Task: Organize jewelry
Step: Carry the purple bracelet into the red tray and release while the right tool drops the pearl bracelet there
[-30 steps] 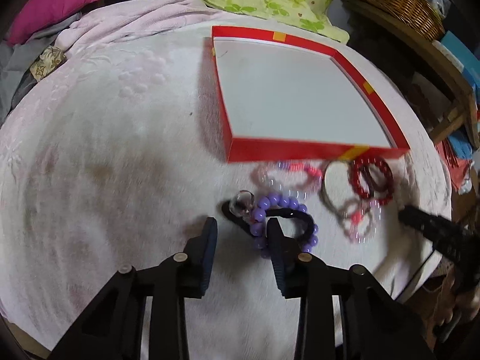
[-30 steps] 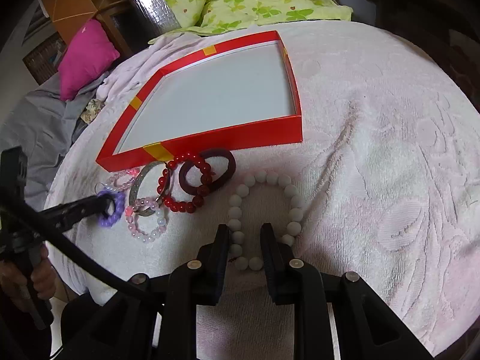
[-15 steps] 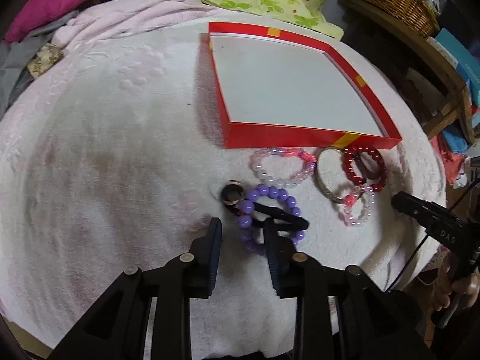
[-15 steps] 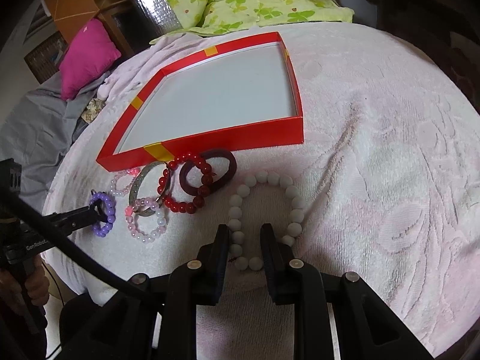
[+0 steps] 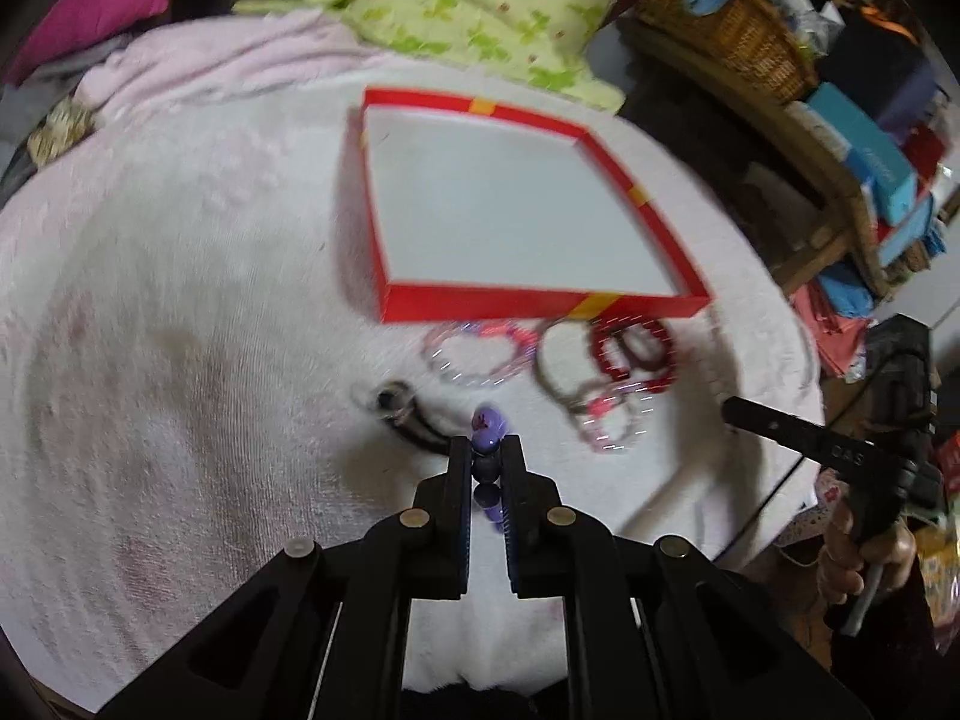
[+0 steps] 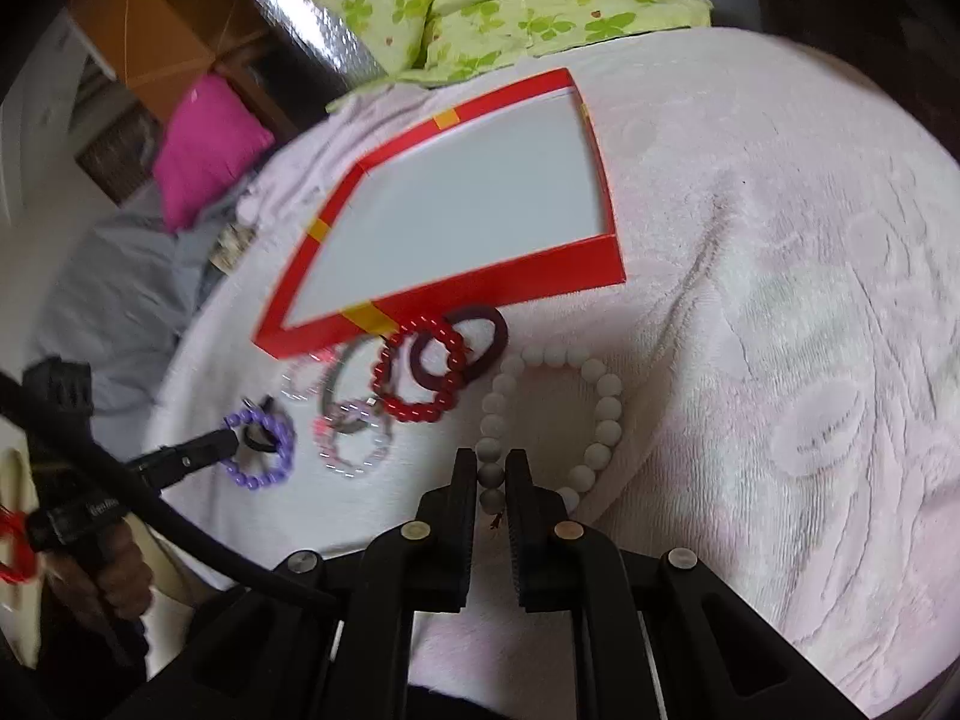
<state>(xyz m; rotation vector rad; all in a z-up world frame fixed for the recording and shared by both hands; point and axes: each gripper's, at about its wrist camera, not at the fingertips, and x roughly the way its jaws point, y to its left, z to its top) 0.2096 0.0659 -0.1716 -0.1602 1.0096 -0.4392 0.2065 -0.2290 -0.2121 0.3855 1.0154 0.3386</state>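
My left gripper (image 5: 486, 447) is shut on the purple bead bracelet (image 5: 487, 427), which also shows in the right wrist view (image 6: 264, 450), lifted a little off the cloth. My right gripper (image 6: 492, 462) is shut on the white bead bracelet (image 6: 603, 384), which lies mostly on the cloth. The shallow red box (image 5: 540, 306) with a white floor stands behind the jewelry; it also shows in the right wrist view (image 6: 510, 288). A red bead bracelet (image 6: 420, 408), a dark ring bangle (image 6: 486, 348), a metal bangle (image 6: 336, 396) and pink clear bracelets (image 5: 474, 354) lie before the box.
A black hair tie with a charm (image 5: 396, 402) lies left of the purple bracelet. The round table wears a pale pink cloth (image 5: 180, 300). Green pillows (image 5: 456, 6) and a pink cushion (image 6: 204, 144) lie behind. A wicker basket (image 5: 732, 30) sits on a shelf at right.
Both grippers have closed: the left on the purple bracelet, the right on the white bead bracelet. The left gripper has lifted and pulled back; the view is motion-blurred.
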